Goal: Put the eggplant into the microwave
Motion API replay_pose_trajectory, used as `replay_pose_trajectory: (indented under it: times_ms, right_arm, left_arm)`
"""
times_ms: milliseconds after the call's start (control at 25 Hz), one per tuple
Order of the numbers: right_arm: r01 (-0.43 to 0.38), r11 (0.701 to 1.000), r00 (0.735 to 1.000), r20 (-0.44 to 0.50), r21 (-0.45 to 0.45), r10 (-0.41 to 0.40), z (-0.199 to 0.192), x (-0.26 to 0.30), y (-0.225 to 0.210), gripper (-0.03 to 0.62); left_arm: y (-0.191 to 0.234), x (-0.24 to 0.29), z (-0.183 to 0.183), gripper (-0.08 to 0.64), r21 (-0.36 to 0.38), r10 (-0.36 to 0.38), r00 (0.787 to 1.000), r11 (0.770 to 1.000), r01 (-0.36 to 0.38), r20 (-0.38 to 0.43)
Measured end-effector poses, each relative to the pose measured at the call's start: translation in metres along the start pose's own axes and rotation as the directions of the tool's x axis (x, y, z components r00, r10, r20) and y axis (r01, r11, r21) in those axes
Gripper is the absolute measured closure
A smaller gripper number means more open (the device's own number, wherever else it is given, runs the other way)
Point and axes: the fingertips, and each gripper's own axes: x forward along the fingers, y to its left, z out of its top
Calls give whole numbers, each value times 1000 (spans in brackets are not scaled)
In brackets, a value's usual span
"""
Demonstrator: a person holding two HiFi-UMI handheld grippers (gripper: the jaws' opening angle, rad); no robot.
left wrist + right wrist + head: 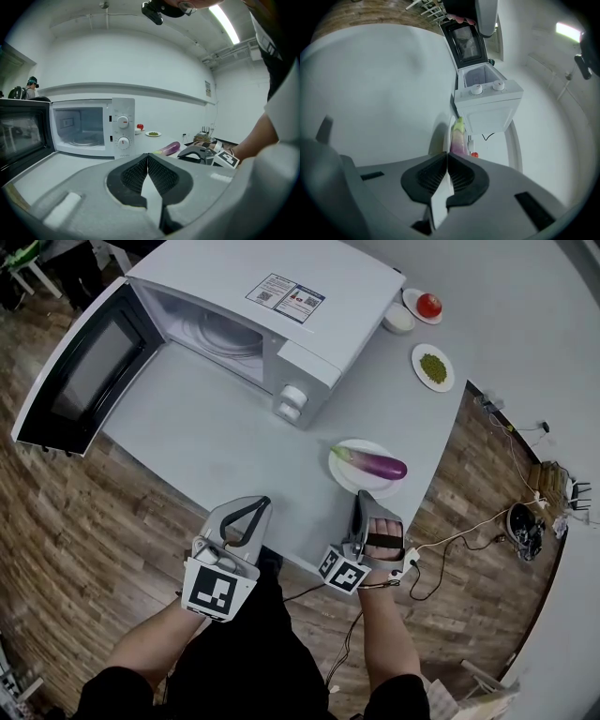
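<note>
On its plate (336,469), the eggplant (377,464) lies untouched; my left gripper (264,501) and right gripper (361,495) are both clenched, empty. Microwave (281,329) open; whole transfer remains.

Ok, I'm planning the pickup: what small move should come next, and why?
Probably open the right gripper and ease it toward the eggplant: its jaws are together, the eggplant lies untouched on its plate just ahead, and the microwave door already stands open.
</note>
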Motion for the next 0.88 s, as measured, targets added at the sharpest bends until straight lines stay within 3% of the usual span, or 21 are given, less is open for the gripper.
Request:
replay_pose_trajectory:
  times_ms: [480, 880]
  right_arm:
    - [92, 996, 994, 56, -1, -91, 13, -22, -36, 571]
    - [135, 991, 983, 129, -9, -133, 50, -67, -82, 571]
  left_arm:
    - [-7, -8, 7, 551, -6, 9, 1000, 1000, -9, 10]
    - [5, -42, 49, 551, 34, 39, 998, 999, -41, 49]
